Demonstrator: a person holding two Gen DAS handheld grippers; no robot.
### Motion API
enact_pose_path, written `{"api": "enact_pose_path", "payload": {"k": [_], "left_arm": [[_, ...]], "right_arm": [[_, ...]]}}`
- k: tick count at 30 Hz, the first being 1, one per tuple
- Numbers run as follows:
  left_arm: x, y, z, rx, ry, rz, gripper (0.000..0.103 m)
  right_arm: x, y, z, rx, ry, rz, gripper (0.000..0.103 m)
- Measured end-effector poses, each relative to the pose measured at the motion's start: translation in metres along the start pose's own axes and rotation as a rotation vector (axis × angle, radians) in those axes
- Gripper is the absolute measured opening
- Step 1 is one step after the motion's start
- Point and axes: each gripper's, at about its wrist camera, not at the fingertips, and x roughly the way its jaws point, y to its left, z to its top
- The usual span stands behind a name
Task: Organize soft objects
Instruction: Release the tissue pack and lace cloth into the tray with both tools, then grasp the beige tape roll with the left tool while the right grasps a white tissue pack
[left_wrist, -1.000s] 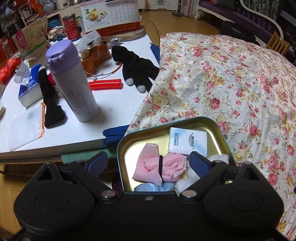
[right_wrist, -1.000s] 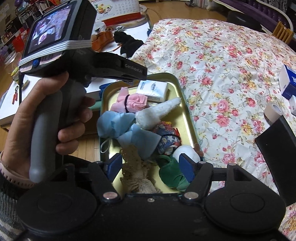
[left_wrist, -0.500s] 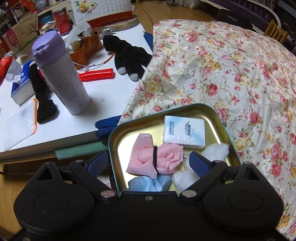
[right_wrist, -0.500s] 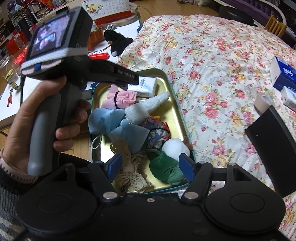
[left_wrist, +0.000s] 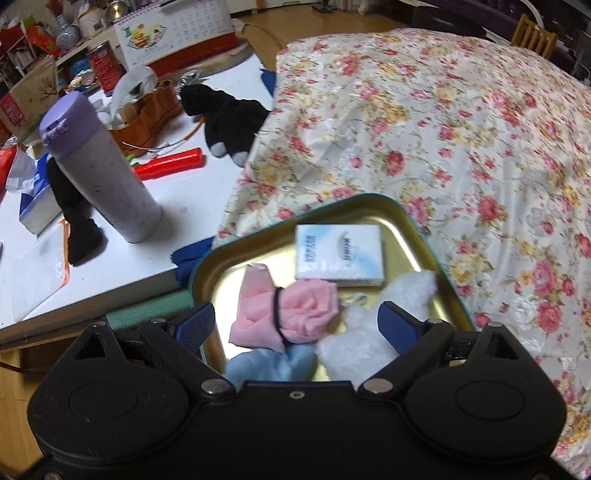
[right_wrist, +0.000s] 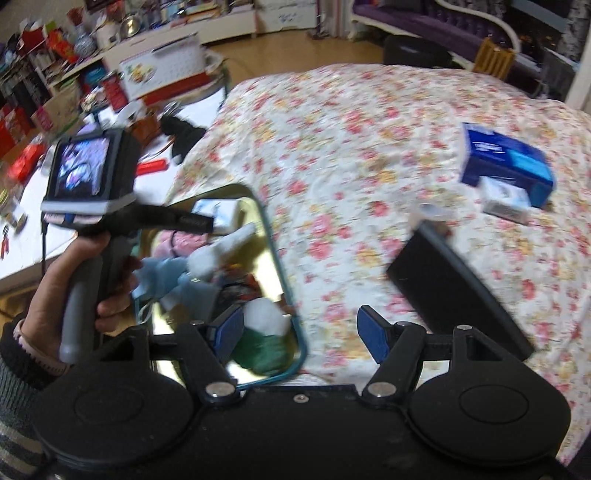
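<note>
Our left hand-held gripper (left_wrist: 295, 321) hovers with its fingers spread wide and empty, directly over the near end of the gold tin tray (left_wrist: 417, 229) on the floral bedspread (left_wrist: 461, 129). The pink cloth bundle (left_wrist: 286, 314) lies right between the fingers, its long axis running across them, banded at the middle. Our right hand-held gripper (right_wrist: 299, 330), also apart and empty, sits off the tray's right rim, so we judge the left nearer.

A lived-in home: a floral bedspread (left_wrist: 424, 140), a purple sofa (right_wrist: 424, 18) and a desk calendar (left_wrist: 177, 33) on a cluttered table (left_wrist: 122, 258).
</note>
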Motion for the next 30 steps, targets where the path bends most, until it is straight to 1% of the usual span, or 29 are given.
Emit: {"api": "enact_pose_path", "payload": {"k": [3,9,12,16,20,24,30], "left_arm": [[-0.007,-0.014,-0.002,0.012,0.019,-0.028,0.092],[-0.027,-0.051,0.000,0.063,0.054,-0.111,0.092],[-0.040,-0.071,0.006,0.087,0.052,-0.148,0.092],[-0.056,-0.105,0.018,0.147,0.038,-0.170,0.092],[-0.069,-0.143,0.029,0.216,0.021,-0.201,0.092],[-0.079,-0.182,0.039,0.290,0.011,-0.245,0.092],[-0.076,-0.234,0.045,0.387,0.046,-0.296,0.092]], "right_arm": [[-0.011,-0.026,-0.002,0.030,-0.022,-0.029,0.067],[-0.030,-0.083,-0.005,0.112,-0.060,-0.094,0.068],[-0.037,-0.112,-0.005,0.161,-0.080,-0.132,0.068],[-0.042,-0.153,-0.003,0.238,-0.096,-0.174,0.068],[-0.041,-0.189,-0.002,0.296,-0.099,-0.224,0.068],[-0.033,-0.217,0.001,0.340,-0.087,-0.255,0.068],[-0.022,-0.242,0.010,0.364,-0.083,-0.281,0.068]]}}
